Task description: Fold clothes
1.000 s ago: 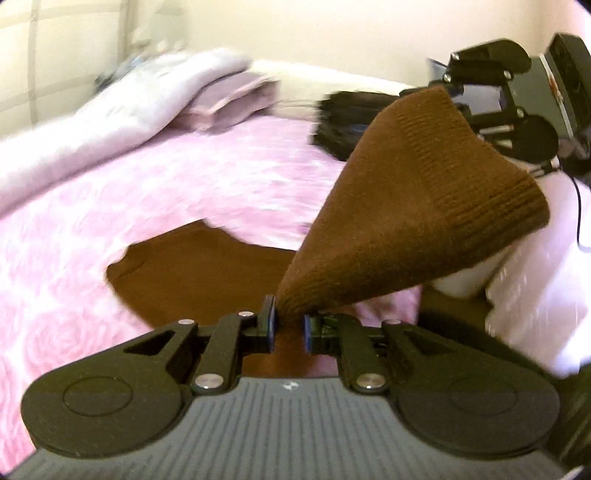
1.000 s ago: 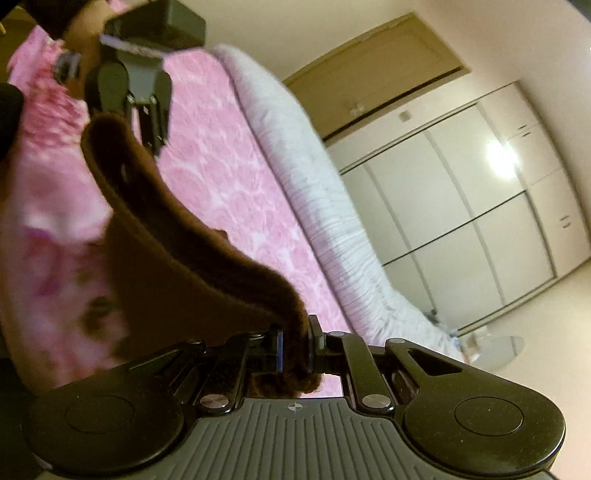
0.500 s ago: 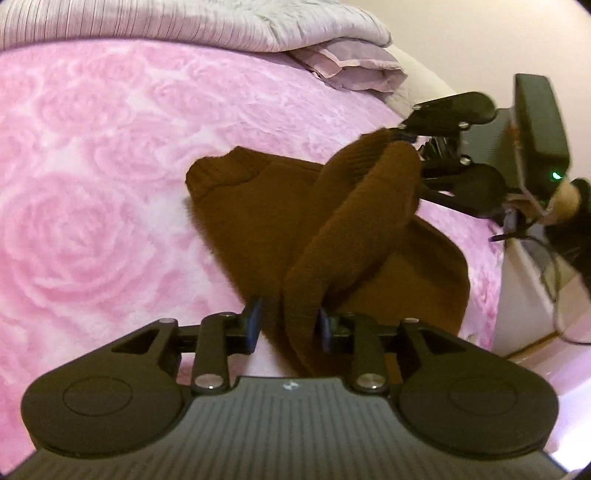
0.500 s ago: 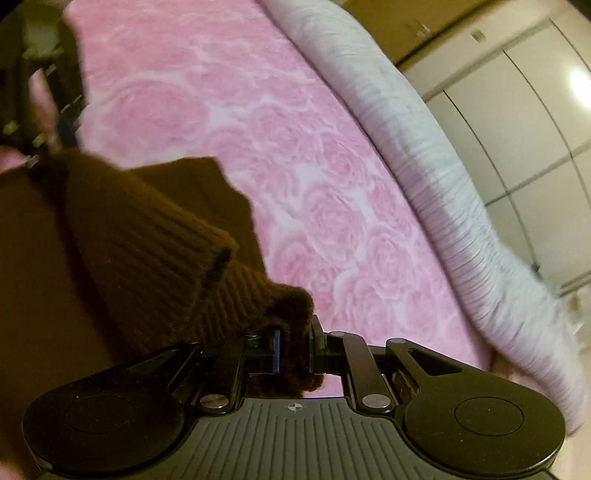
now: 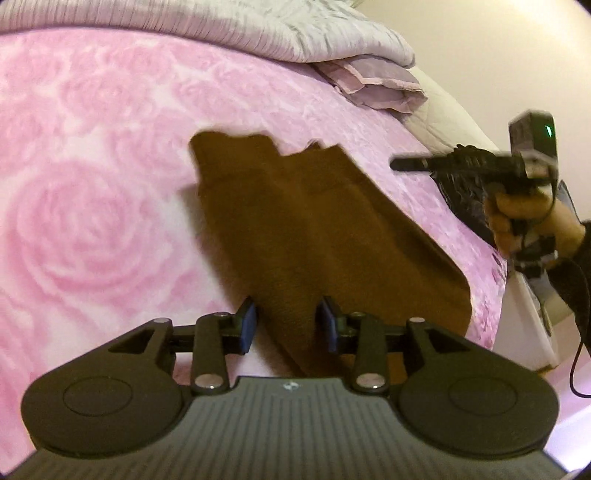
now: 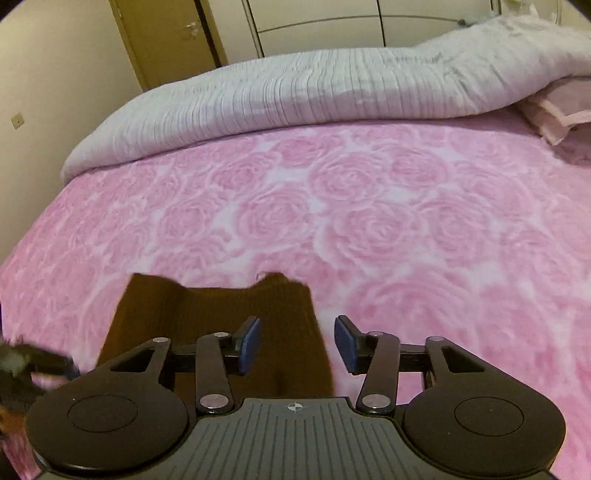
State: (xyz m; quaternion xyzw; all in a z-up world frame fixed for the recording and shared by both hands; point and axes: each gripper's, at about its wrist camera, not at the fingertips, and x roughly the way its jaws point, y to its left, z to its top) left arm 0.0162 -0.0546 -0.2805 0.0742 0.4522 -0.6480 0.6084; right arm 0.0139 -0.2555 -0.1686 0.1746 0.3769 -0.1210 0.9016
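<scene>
Pink rose bedspread: brown sweater, grey duvet.

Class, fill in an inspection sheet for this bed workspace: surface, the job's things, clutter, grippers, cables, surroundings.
Surface: pink rose-patterned bedspread, flat, with some bare areas.
Job's things: brown knitted garment lying folded on the bedspread.
Clutter: grey ribbed duvet bunched along the far edge; folded mauve cloth beside it; dark fuzzy item near the bed's edge, unclear.
Grippers: left gripper open, garment's edge between the pads but not pinched; right gripper opening, pads clear of the cloth, held in a hand.
Cables: thin black cable hanging below that hand.
Surroundings: wooden door, white wardrobe panels, cream wall.
</scene>
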